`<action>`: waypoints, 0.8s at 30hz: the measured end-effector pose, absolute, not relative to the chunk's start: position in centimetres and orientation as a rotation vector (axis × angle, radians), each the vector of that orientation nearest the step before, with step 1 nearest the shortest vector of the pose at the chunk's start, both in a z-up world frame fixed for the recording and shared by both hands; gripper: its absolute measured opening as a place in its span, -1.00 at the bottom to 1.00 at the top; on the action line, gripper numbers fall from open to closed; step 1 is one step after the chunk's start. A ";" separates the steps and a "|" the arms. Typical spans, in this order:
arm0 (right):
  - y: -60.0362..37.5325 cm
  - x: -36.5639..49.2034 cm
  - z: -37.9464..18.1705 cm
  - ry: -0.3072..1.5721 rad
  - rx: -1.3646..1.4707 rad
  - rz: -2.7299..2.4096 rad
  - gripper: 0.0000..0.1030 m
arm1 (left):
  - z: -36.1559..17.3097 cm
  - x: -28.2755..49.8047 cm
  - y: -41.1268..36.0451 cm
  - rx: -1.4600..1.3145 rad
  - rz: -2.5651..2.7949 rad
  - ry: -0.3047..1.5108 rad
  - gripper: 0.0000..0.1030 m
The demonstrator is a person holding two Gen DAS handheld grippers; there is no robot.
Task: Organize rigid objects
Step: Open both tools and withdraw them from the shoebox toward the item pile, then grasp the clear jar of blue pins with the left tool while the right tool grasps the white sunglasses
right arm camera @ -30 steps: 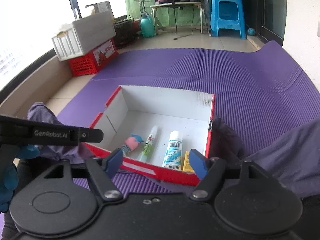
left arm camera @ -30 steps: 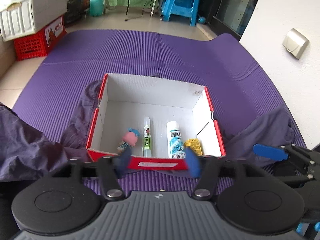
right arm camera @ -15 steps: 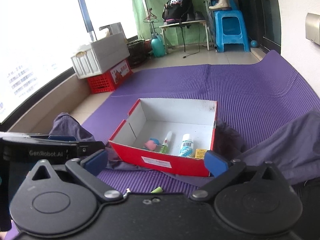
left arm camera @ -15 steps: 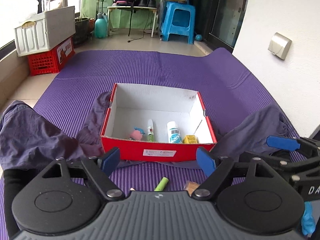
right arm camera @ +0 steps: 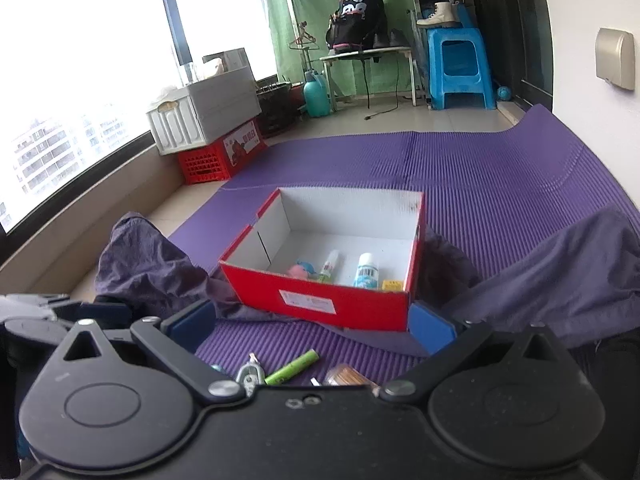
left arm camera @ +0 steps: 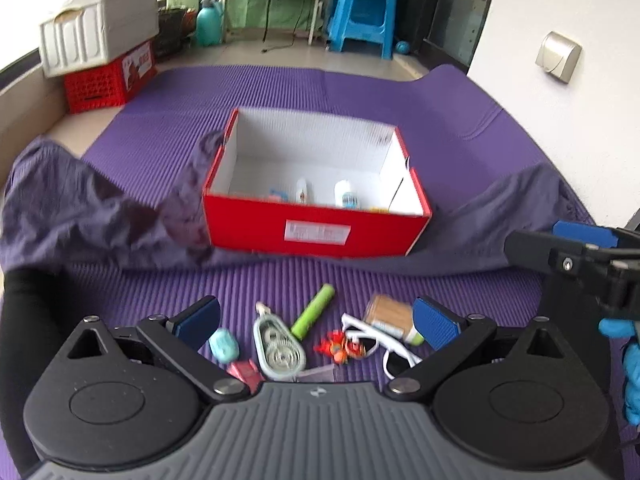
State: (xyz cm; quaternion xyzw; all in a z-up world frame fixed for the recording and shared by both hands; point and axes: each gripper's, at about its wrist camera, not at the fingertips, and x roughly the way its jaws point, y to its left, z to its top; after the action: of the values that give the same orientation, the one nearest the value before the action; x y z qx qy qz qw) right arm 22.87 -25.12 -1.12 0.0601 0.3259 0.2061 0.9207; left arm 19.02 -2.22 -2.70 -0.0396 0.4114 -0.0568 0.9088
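An open red box (left arm camera: 316, 236) stands on the purple mat and holds a pink toy (right arm camera: 298, 270), a white tube (right arm camera: 330, 264), a white bottle (right arm camera: 366, 270) and a small yellow item. Before it on the mat lie a green cylinder (left arm camera: 313, 311), a correction-tape roller (left arm camera: 278, 346), white sunglasses (left arm camera: 376, 338), an orange toy (left arm camera: 340, 348) and a cork-coloured container (left arm camera: 390, 314). My left gripper (left arm camera: 316, 322) hovers over these loose items, its jaws opening with nothing gripped. To its right, my right gripper (right arm camera: 312, 324) is open and empty, facing the box (right arm camera: 320, 300).
A crumpled purple-grey cloth (left arm camera: 80, 216) lies under and beside the box on both sides. A white crate on a red crate (left arm camera: 100, 40) stands at the far left by the window. A blue stool (left arm camera: 362, 16) is at the back, and a white wall (left arm camera: 560, 128) at the right.
Both grippers have drawn back from the box, and their jaws have spread wider. The loose items on the mat in front of the box have come into view.
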 end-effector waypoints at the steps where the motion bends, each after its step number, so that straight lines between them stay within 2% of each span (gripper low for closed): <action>1: -25.1 22.8 -1.4 0.676 0.115 0.420 1.00 | -3.3 18.8 -2.3 -0.080 -0.112 0.857 1.00; 10: -24.7 22.5 -5.3 0.751 0.058 0.408 0.97 | -8.7 18.7 -3.6 -0.101 -0.076 0.962 1.00; 16: -24.4 23.3 -9.0 0.864 0.043 0.374 0.84 | -12.8 19.4 -4.2 -0.106 -0.030 1.052 1.00; 24: -24.4 24.6 -12.9 0.969 0.059 0.332 0.68 | -15.5 20.1 -4.4 -0.112 0.000 1.066 1.00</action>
State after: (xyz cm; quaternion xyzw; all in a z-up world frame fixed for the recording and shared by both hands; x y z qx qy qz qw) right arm 24.65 -24.38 -12.93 0.0281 0.4634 0.1590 0.8713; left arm 20.07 -4.39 -15.46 -0.0535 0.5077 0.0001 0.8599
